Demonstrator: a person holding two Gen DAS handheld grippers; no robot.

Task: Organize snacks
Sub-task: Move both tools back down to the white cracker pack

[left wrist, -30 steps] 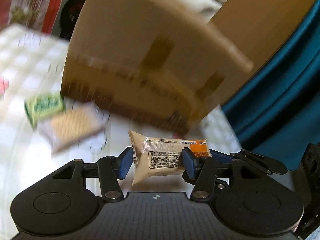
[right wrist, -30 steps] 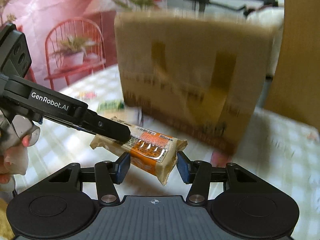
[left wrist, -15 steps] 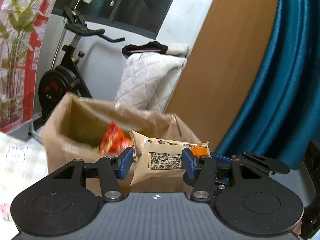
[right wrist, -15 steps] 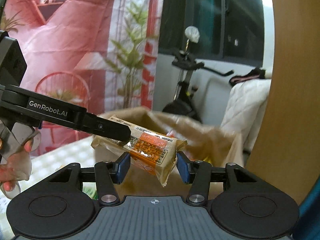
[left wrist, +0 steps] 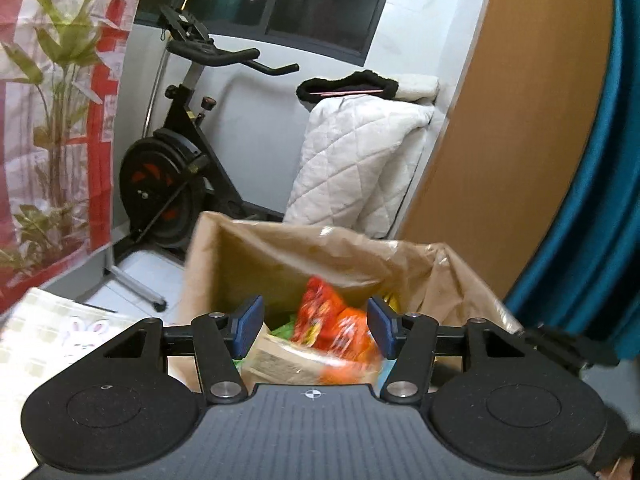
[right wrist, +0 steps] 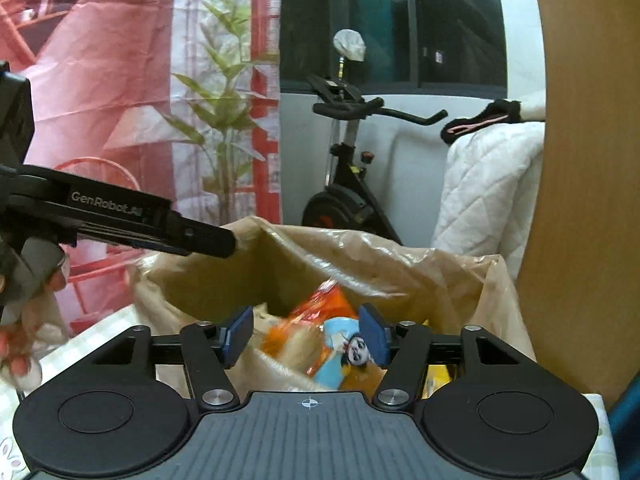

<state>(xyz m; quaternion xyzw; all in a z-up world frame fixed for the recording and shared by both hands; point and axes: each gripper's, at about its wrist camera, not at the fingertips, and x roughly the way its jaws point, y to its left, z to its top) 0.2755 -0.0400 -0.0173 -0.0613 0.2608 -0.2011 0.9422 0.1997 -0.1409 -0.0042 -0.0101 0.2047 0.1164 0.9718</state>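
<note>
Right gripper (right wrist: 307, 334) spread wide above open brown paper bag (right wrist: 400, 256); blurred snack packets (right wrist: 320, 320) inside, possibly one still dropping.

Both wrist views look closely down into the box (left wrist: 280, 256) (right wrist: 400, 264) of snacks.

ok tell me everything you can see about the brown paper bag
The brown paper bag stands upright and open, of crinkled, slightly glossy kraft paper with an uneven, folded rim. Inside lie snack packets: orange-red wrappers, a beige one, green and yellow bits. Both grippers hang over its mouth, jaws apart and empty. Its base is hidden.
</note>
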